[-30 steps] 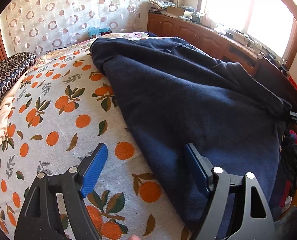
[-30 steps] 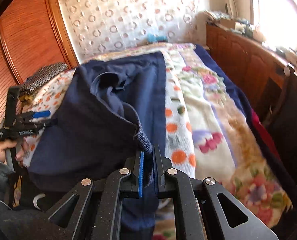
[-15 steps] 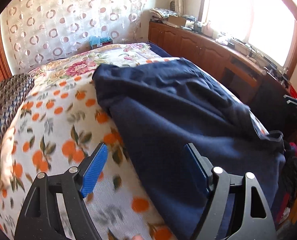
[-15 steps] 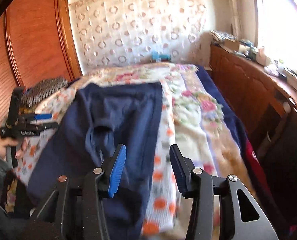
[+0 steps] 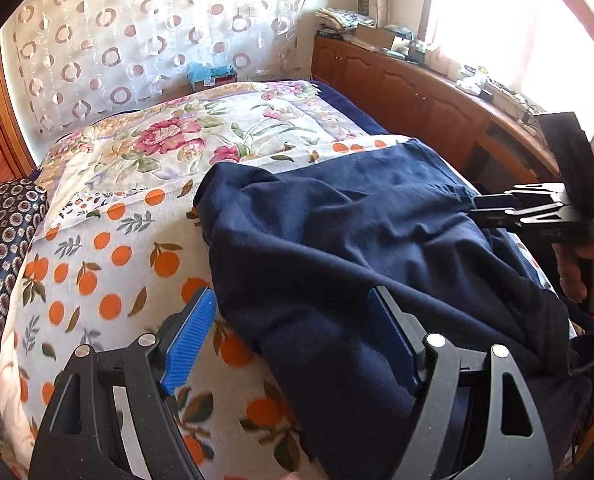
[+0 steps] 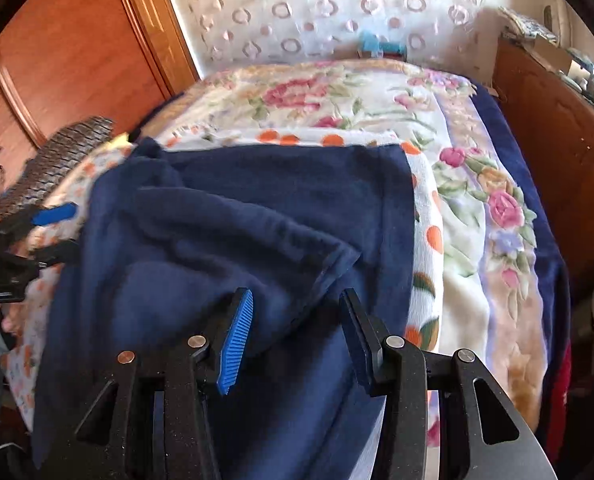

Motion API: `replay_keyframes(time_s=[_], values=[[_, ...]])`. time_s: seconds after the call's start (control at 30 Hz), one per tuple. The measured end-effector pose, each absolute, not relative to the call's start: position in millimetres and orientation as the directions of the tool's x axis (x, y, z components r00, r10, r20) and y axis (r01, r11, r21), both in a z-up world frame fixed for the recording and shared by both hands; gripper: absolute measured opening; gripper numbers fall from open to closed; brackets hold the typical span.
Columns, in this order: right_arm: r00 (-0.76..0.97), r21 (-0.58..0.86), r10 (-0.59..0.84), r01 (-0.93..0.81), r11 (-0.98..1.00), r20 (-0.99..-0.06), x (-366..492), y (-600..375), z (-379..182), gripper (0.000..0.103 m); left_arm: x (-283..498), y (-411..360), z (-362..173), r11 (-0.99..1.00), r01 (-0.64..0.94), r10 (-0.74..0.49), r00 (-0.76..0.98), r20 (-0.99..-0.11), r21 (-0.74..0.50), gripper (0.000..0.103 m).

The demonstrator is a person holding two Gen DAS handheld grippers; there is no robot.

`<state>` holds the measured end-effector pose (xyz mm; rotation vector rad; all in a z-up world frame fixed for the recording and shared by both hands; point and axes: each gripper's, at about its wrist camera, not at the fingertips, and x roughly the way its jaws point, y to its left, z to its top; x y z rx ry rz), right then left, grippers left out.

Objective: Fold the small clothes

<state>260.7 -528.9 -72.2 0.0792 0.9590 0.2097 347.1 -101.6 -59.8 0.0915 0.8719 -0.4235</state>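
Lying spread over the near half of the bed [image 5: 97, 272], the navy garment [image 5: 337, 248] covers most of the orange-print sheet [image 5: 109, 256], with a flowered blanket [image 5: 185, 140] showing beyond it toward the circle-patterned curtain [image 5: 137, 40]. In the right wrist view the same navy garment [image 6: 225, 232] has one layer turned over the rest, its diagonal hem running down to a soft corner just above the right gripper [image 6: 297, 336]. The cloth is rumpled, not flat.

The left gripper [image 5: 293, 340] hangs over the garment's near edge with its jaws spread wide; the blue pad [image 5: 189, 344] on one side sits over the sheet, the other finger over navy cloth, and nothing is pinched between them. The right gripper has just been narrowing its jaws a little after letting go; they now stand partly apart above the garment, with cloth lying under the gap but neither pad pressing on it.

From the left wrist view the right gripper [image 5: 497, 210] appears at the far side of the garment, gripped by a hand [image 5: 577, 268]. From the right wrist view the left gripper [image 6: 53, 232] shows at the picture's left edge, blurred, beside a dark patterned pillow [image 6: 57, 160]. Wooden cabinets [image 5: 417, 96] run under the bright window [image 5: 517, 20], their top crowded with small items too blurred to name
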Motion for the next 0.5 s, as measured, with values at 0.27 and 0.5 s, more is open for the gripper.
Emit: replay_keyframes(time_s=[0.27,0.5], values=[[0.647,0.062,0.18,-0.2,0.978,-0.741,292,-541,-33,0.004,347,-97,-68,0.916,0.392,-0.311,0.559,-0.769,-0.085,0.079],[0.618,0.018,0.08,-0.105,0.994,-0.782,317,-553,-42,0.004,338,-96,-70,0.916,0.388,-0.317,0.554,-0.77,-0.098,0.079]])
